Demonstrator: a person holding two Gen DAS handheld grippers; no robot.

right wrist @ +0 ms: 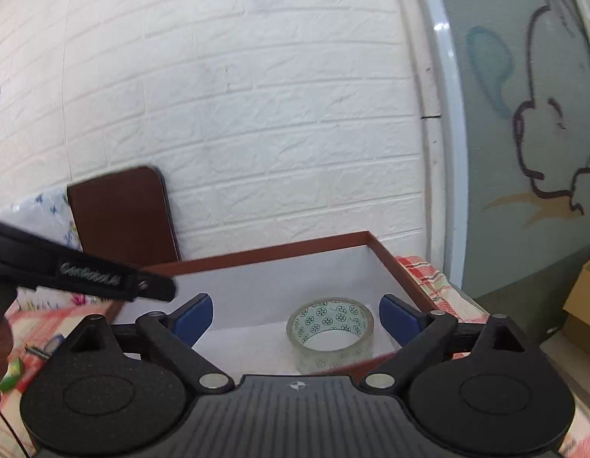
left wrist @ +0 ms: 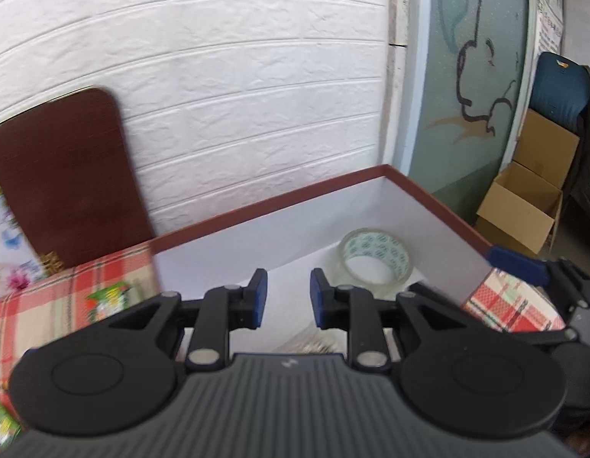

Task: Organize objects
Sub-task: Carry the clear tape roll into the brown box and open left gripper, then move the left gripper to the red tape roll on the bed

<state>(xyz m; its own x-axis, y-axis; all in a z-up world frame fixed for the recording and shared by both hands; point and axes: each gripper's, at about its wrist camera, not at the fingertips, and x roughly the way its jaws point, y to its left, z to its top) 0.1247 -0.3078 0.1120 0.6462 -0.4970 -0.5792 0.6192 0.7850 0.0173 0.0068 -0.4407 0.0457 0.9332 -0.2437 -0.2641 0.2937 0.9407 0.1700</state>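
Note:
A roll of clear tape with a green-patterned core lies flat inside a white box with a red-brown rim. It also shows in the right wrist view, inside the same box. My left gripper hovers over the box with its blue pads a small gap apart and nothing between them. A clear crinkled object lies just under it, mostly hidden. My right gripper is wide open above the box's near side, the tape just ahead between its fingers. Its blue fingertip shows at the box's right edge.
The box stands on a red plaid tablecloth by a white brick wall. A dark brown board leans on the wall at left. Green packets lie on the cloth. Cardboard boxes and a blue chair stand on the right.

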